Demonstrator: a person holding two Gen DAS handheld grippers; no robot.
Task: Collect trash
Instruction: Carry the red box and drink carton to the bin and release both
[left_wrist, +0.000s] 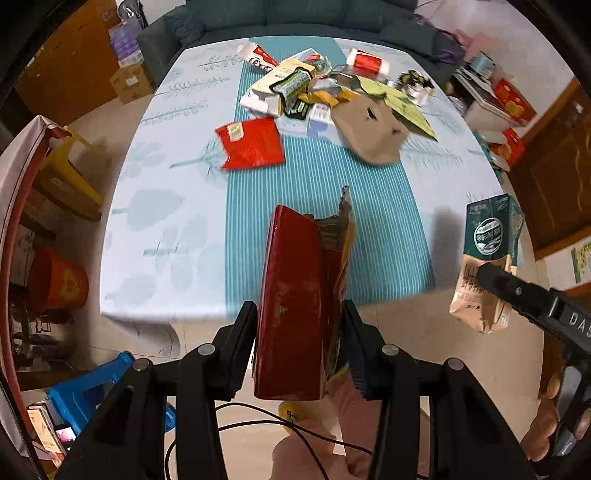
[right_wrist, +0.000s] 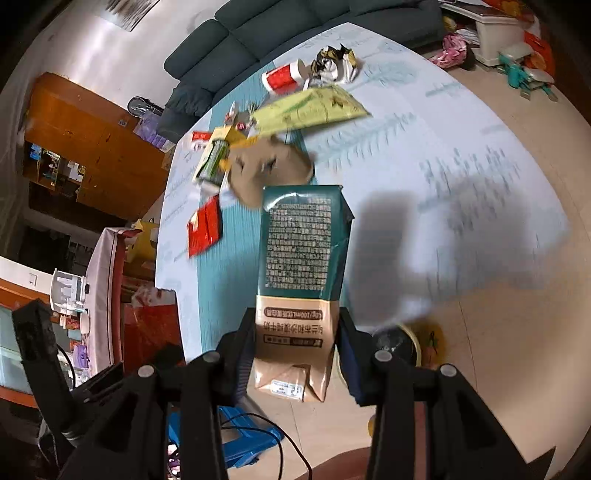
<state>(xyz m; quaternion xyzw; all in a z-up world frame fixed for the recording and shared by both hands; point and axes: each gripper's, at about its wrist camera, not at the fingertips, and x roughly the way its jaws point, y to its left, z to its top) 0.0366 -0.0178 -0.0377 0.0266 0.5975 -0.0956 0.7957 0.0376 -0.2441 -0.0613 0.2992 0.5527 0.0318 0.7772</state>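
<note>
My left gripper (left_wrist: 300, 314) is shut on a dark red box (left_wrist: 295, 295) with torn wrapper at its right side, held above the table's near edge. My right gripper (right_wrist: 295, 325) is shut on a green and tan milk carton (right_wrist: 301, 258); that carton (left_wrist: 487, 258) also shows at the right of the left wrist view, beyond the table's corner. On the table (left_wrist: 166, 221) lie a red packet (left_wrist: 253, 142), a brown cardboard piece (left_wrist: 371, 133), a yellow-green sheet (right_wrist: 310, 110), a red and white cup (right_wrist: 284, 77) and several more wrappers.
A dark sofa (left_wrist: 295, 14) stands behind the table. A blue stool (left_wrist: 92, 391), a red bucket (left_wrist: 57, 278) and a yellow stool (left_wrist: 70, 173) stand on the floor to the left. A round bin (right_wrist: 399, 343) sits on the floor under my right gripper. A hand (left_wrist: 543, 424) grips the right tool.
</note>
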